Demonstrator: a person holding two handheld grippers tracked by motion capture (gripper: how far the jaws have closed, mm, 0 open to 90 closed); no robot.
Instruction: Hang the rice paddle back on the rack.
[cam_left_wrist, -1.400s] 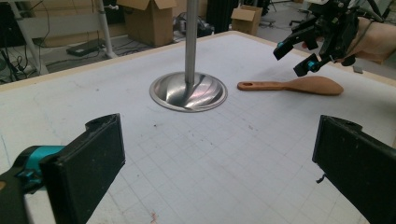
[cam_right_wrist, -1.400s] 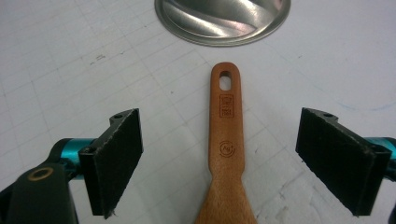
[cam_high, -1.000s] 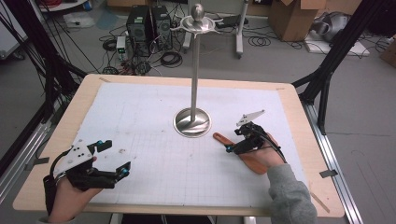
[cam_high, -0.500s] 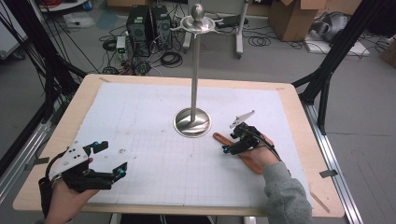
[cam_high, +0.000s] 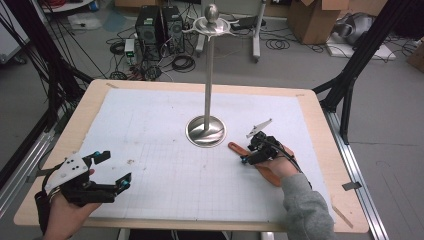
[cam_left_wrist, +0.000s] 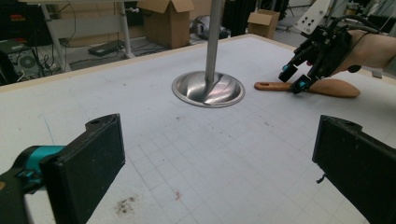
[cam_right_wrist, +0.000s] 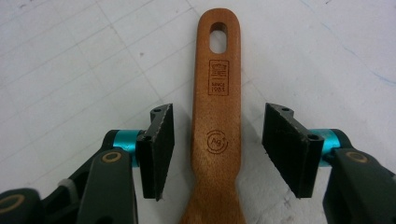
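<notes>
In the high view, the right gripper (cam_high: 251, 150) stands over the handle of the wooden spatula (cam_high: 270, 175), which lies flat on the surface (cam_high: 150, 130) just right of the base of the metal stand (cam_high: 205, 131); the left gripper (cam_high: 112, 172) rests near the front left corner, released and holding nothing. The stand is close, so a careless lift could knock the spatula against its base. In the left gripper view, the spatula (cam_left_wrist: 327, 87) lies beside the stand (cam_left_wrist: 208, 88), with the right gripper (cam_left_wrist: 299, 77) tilted down on its handle; the left jaws in front stand wide apart with only bare surface between them. In the right gripper view, the jaws have just been closing and now flank the spatula handle (cam_right_wrist: 218, 107), but a gap remains on each side, so nothing is grasped yet. The handle is thin and flat on the surface, so I judge the pads may pass over its edges, or pinch it off centre and make it turn or slip.
</notes>
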